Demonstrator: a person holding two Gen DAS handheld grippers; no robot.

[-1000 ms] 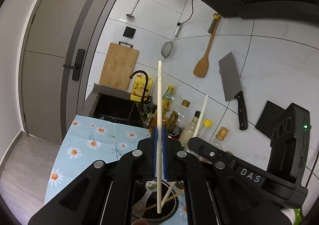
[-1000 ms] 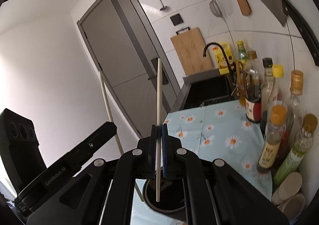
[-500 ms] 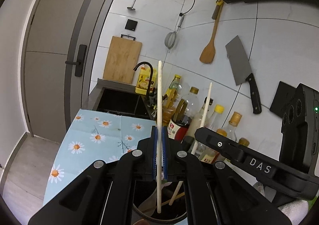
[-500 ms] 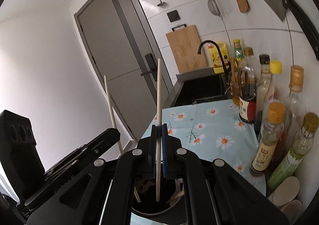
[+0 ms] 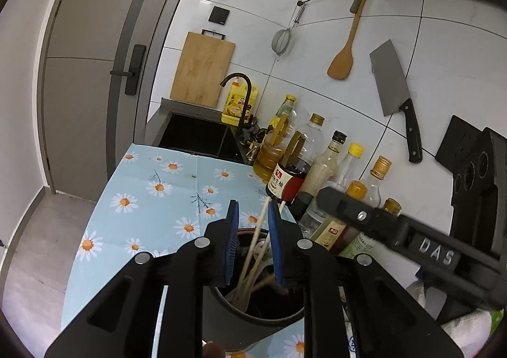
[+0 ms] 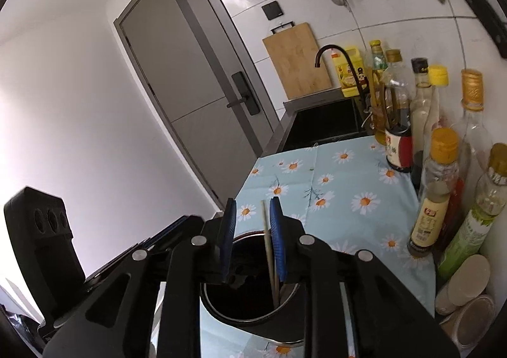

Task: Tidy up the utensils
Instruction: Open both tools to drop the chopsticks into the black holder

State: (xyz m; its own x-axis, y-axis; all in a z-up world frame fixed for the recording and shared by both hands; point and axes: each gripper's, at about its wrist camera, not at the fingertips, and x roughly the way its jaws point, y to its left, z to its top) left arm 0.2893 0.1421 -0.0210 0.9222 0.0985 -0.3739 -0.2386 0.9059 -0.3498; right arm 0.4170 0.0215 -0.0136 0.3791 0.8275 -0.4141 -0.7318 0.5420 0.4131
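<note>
Pale wooden chopsticks are seen leaning loosely inside a dark round holder on the daisy-print worktop, tips up; another chopstick is stood nearly upright.

Counter: daisy cloth, utensil pot, bottles.

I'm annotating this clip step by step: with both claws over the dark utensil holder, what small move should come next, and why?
Probably lift both claws straight up and clear. The left claw and right claw have just been opening, and each chopstick now leans loose between the blue pads with its lower end inside the utensil holder. The drop looks done, so rising straight should avoid knocking them.
</note>
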